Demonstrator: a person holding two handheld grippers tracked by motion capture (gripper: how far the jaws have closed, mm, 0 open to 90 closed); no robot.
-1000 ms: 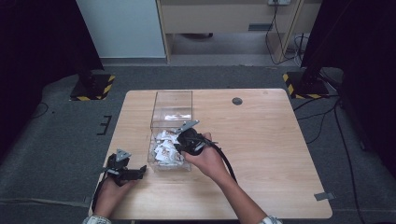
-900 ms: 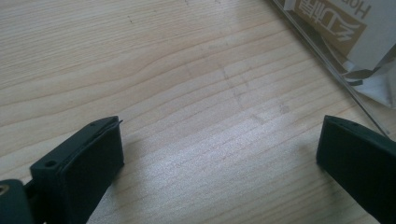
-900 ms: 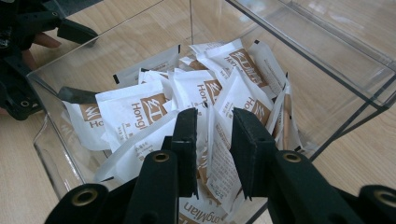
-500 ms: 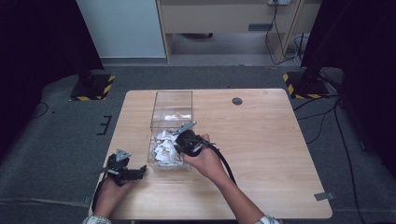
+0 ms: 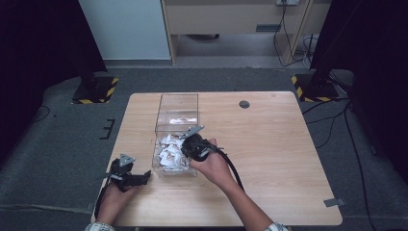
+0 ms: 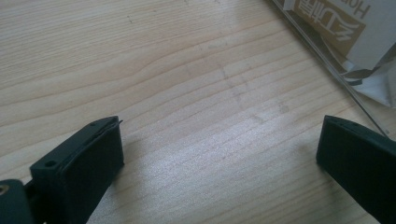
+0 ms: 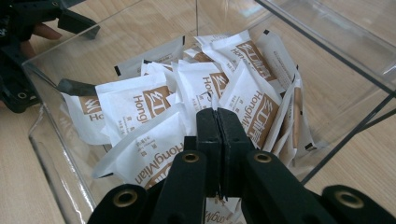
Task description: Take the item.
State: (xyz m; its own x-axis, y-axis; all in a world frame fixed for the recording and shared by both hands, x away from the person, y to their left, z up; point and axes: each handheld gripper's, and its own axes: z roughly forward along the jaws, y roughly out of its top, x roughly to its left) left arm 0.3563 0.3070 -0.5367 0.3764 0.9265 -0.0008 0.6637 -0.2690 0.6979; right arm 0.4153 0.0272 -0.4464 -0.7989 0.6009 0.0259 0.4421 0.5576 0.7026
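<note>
Tongs on the left first: the left tongs (image 5: pixel 126 174) sit low at the near-left corner of the tabletop (image 5: pixel 279 144), jaws spread wide over bare wood, nothing between them, with the clear box's near wall just off to their right. Parked and waiting, by the look of it, the left hand (image 5: pixel 113 197) resting at the tabletop's near edge.

Moving right, the clear plastic box (image 5: pixel 177 103) stands left of centre, its near half heaped with white tea sachets (image 7: pixel 140 105) printed in brown. Over that heap, the right tongs (image 7: pixel 218 154) are clenched tight, a sliver of white sachet edge seemingly pinched at their base, though I can't tell for certain that it's held.

My read: a sachet is being drawn out. Best done with a straight, steady lift, clearing the box wall without dragging neighbours along.

The right hand (image 5: pixel 214 166) reaches in from the near right, wrist angled left, tongs tipped down into the box.
</note>
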